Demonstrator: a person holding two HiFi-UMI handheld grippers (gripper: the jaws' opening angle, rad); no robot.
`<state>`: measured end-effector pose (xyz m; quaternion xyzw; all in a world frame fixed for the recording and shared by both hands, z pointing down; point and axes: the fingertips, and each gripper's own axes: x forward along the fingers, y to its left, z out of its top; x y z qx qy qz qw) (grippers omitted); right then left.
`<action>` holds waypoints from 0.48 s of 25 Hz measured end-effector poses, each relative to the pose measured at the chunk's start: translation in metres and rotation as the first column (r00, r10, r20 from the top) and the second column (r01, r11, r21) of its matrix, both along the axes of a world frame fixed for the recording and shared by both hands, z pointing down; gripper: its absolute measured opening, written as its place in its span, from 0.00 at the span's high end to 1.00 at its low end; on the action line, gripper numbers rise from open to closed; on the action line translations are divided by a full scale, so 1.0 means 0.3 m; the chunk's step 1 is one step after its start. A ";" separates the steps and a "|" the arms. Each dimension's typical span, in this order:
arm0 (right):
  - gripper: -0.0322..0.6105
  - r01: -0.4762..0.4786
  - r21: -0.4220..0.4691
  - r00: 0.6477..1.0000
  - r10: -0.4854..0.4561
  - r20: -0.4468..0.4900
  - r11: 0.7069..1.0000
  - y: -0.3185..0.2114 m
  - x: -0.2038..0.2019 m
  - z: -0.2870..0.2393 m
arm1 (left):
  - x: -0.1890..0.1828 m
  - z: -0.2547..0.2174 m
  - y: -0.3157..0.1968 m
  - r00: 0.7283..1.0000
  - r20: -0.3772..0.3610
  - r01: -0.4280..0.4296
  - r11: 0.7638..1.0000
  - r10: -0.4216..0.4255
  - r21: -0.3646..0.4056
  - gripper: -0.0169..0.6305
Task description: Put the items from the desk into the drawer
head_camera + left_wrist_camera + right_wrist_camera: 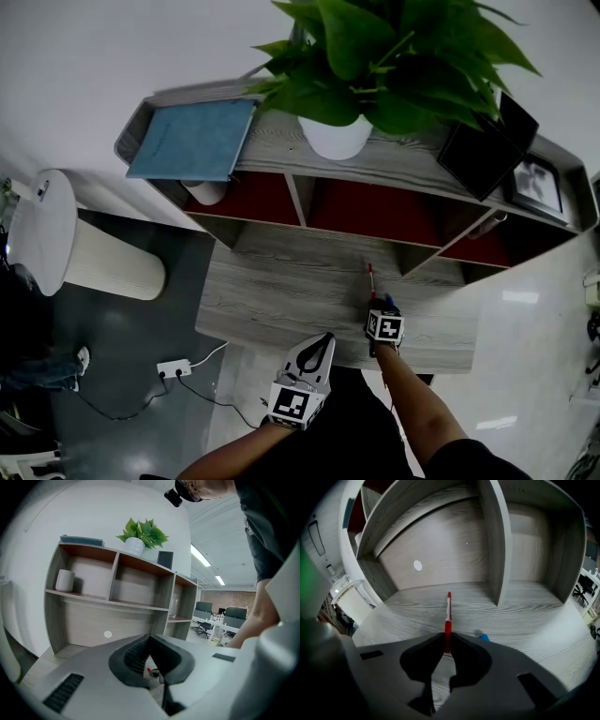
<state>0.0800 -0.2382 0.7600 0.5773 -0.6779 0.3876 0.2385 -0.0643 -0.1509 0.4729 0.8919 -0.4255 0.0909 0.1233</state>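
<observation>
A red pen point(371, 281) with a white band lies pointing toward the shelf unit on the grey wood desk point(272, 291). My right gripper point(378, 305) is shut on the pen's rear end; in the right gripper view the pen point(448, 616) sticks forward from between the closed jaws point(447, 646) over the desk point(525, 616). A small blue object point(483, 637) lies just right of the jaws, mostly hidden. My left gripper point(323, 340) hovers at the desk's front edge, shut and empty point(150, 637). No drawer is in view.
A shelf unit point(300, 202) with open compartments stands at the desk's back. On top are a potted plant point(337, 131), a blue notebook point(192, 139) and picture frames point(483, 155). A white roll point(208, 192) sits in the left compartment. On the floor are a white bin point(56, 239) and power strip point(174, 368).
</observation>
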 end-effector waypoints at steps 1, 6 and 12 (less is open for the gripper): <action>0.86 0.003 0.009 1.000 -0.003 0.003 1.000 0.005 -0.003 -0.016 | 0.004 -0.005 0.006 1.000 -0.005 -0.005 1.000 0.005 0.006 0.95; 0.86 0.020 0.044 1.000 -0.020 -0.004 0.999 0.050 -0.010 -0.090 | 0.007 -0.021 0.043 0.999 -0.053 -0.014 1.000 0.015 0.018 0.95; 0.86 0.025 0.095 0.999 -0.022 -0.030 0.995 0.160 -0.014 -0.170 | -0.013 -0.069 0.131 0.997 -0.064 -0.033 0.999 0.036 0.037 0.95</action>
